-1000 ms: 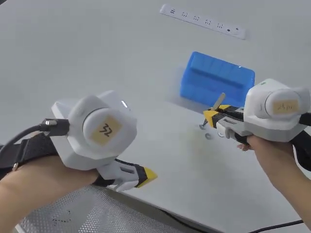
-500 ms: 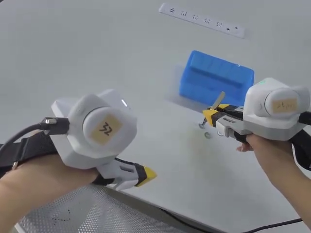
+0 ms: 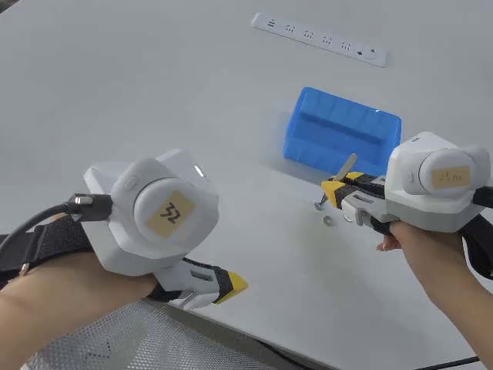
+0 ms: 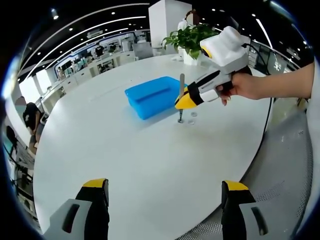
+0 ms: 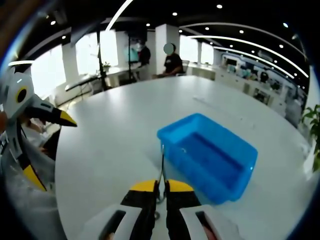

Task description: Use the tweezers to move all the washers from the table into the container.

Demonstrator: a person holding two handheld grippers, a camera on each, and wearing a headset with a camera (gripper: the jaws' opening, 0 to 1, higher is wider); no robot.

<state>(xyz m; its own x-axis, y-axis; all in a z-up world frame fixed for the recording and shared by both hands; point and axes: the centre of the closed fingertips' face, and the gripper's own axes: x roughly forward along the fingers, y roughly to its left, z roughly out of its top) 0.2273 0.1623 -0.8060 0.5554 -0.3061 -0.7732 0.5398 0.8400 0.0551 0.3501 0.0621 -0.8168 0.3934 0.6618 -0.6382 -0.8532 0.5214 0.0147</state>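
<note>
The worktop (image 3: 154, 92) is a plain, pale grey-white, and the container (image 3: 343, 131) on it is bright blue all over. Just beside the container, the right tool (image 3: 333, 191) has a white body, black jaws with yellow tips and a tan label. The tweezers (image 3: 347, 165) in it are silvery, and the washer (image 3: 329, 221) by them is dull metal grey. Well apart from the container, the left tool (image 4: 164, 186) has the same white, black and yellow, and its tan label bears a black zigzag. Beyond the container, the power strip (image 3: 320, 37) is white.
</note>
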